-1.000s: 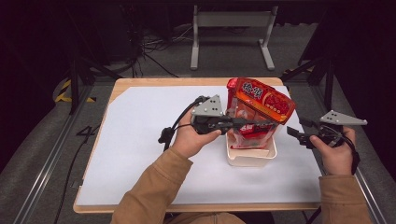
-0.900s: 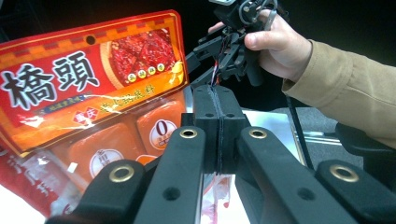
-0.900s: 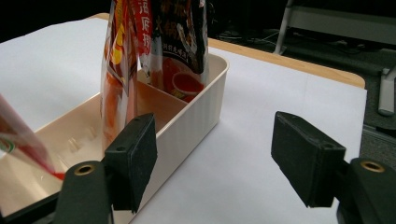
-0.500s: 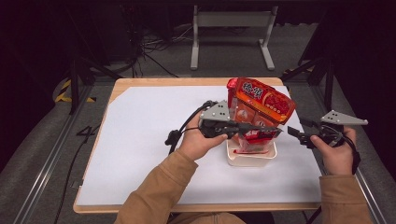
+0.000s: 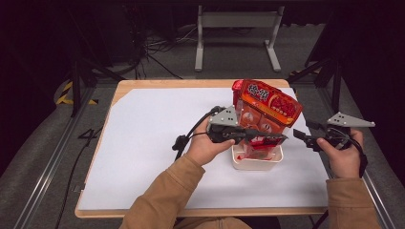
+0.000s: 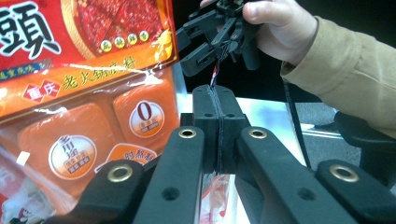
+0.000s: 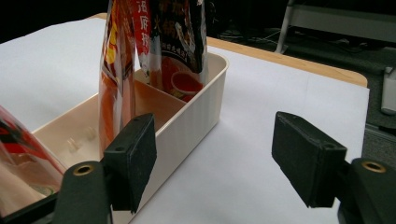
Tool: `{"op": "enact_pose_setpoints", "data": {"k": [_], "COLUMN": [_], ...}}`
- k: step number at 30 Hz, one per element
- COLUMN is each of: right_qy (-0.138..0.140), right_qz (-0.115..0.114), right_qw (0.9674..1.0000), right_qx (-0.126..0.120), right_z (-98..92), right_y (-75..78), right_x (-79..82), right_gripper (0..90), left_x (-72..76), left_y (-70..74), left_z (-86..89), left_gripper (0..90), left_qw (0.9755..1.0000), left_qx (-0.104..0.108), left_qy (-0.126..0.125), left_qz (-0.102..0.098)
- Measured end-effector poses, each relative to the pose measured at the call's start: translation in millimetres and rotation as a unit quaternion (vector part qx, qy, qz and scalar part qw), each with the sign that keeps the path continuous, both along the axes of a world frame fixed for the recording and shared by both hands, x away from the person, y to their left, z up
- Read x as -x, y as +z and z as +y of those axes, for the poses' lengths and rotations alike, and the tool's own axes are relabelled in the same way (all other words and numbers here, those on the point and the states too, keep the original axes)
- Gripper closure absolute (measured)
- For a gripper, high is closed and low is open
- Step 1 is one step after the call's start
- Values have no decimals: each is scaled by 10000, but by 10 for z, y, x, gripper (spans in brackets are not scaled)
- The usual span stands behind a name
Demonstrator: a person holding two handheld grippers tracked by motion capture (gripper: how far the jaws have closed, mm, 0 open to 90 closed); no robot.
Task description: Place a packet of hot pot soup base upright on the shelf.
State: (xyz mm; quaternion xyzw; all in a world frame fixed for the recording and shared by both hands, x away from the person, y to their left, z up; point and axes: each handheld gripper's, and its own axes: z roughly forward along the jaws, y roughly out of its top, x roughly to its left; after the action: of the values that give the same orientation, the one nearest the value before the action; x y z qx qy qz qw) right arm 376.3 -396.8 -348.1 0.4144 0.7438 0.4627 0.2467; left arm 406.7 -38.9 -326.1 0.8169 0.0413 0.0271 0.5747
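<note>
Dark workshop, white tabletop (image 5: 143, 143): snack bag goes into the cream box.
Left gripper (image 5: 279, 139) is clenched on the red snack bag (image 5: 267, 102), standing in the box (image 5: 255, 162); right gripper (image 5: 302, 138) waits released beside it. Lower the bag straight, avoiding the divider.

Snack bag (image 6: 84, 93) cut off top/left; tray (image 5: 257, 160) interior mostly hidden behind bag, left tool (image 5: 282, 139).

packet (image 5: 267, 102) – glossy plastic film | box (image 5: 257, 161) – matt ribbed plastic | table (image 5: 157, 84) – wood
</note>
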Motion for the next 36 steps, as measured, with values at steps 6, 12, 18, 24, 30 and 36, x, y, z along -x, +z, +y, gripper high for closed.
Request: {"op": "enact_pose_setpoints", "data": {"k": [6,12,18,24,30,36], "right_qy": [20,24,22,46,40,38], "right_qz": [7,12,12,18,24,22], "right_qw": [10000,10000,10000,10000,10000,10000], "right_qx": [1,1,-13,5,4,-2], "right_z": [10,13,7,19,23,19], "right_y": [-2,-2,-2,-8,-11,-10], "right_x": [-12,-13,-13,-22,-28,-23], "right_gripper": [312,312,310,306,303,301], "left_x": [-33,-49,-70,-91,-62,-19], "left_y": [-65,-119,-178,-174,-137,-77], "left_z": [0,-26,-26,-3,70,221], "left_gripper": [895,895,854,470,308,271], "left_qw": [9999,9999,9996,9990,9983,9976], "left_qx": [-11,-46,-189,117,158,47], "left_qy": [32,16,153,421,515,672], "left_qz": [109,142,132,123,208,149]}}
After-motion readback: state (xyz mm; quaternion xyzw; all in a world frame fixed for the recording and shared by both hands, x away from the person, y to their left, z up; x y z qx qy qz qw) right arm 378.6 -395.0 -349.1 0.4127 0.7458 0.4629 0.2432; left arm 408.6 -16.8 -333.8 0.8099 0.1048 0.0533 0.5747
